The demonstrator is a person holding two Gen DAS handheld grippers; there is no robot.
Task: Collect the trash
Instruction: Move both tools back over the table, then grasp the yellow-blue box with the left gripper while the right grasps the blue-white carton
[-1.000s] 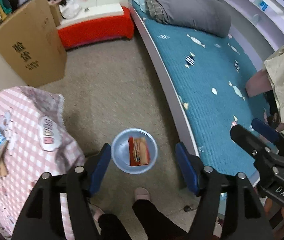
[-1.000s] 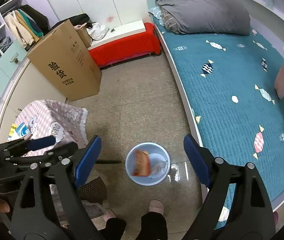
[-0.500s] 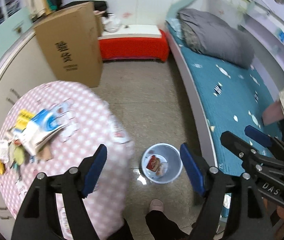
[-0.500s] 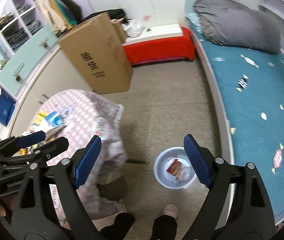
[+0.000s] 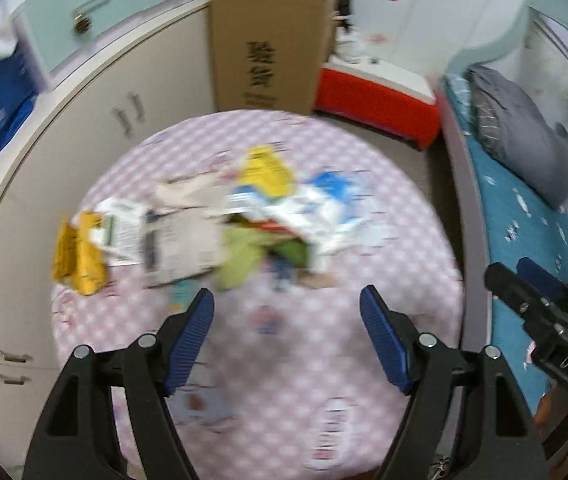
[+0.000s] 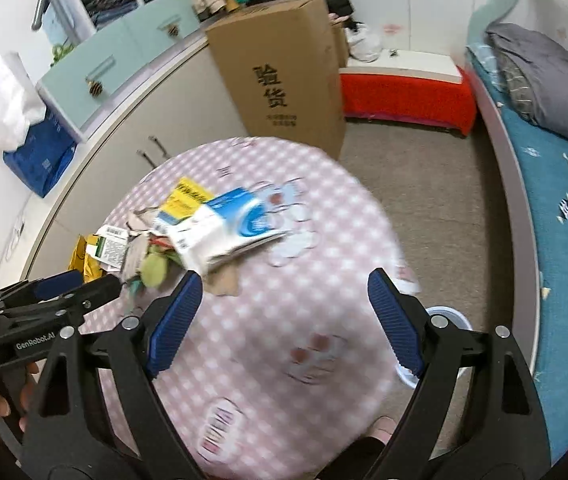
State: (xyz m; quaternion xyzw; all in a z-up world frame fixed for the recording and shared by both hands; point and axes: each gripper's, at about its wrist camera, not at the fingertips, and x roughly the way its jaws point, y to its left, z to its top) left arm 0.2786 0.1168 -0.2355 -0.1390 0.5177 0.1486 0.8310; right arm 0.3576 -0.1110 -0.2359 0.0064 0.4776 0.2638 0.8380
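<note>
A heap of trash lies on the round table with the pink checked cloth: a blue-and-white bag, a yellow packet, a green scrap, white paper and a yellow wrapper. My left gripper hangs open over the cloth just short of the heap, nothing between its fingers. My right gripper is open too, above the table beside the blue-and-white bag. The light blue bin peeks out on the floor behind the right finger. Both views are motion-blurred.
A tall cardboard box stands behind the table, with a red bench to its right. The bed with a teal cover runs along the right. Cabinets curve along the left. A person's foot is beside the table.
Both views have swung from the floor bin to the table, so the trash heap now lies ahead of both grippers. The bin has left the left wrist view. Both grippers stay open.
</note>
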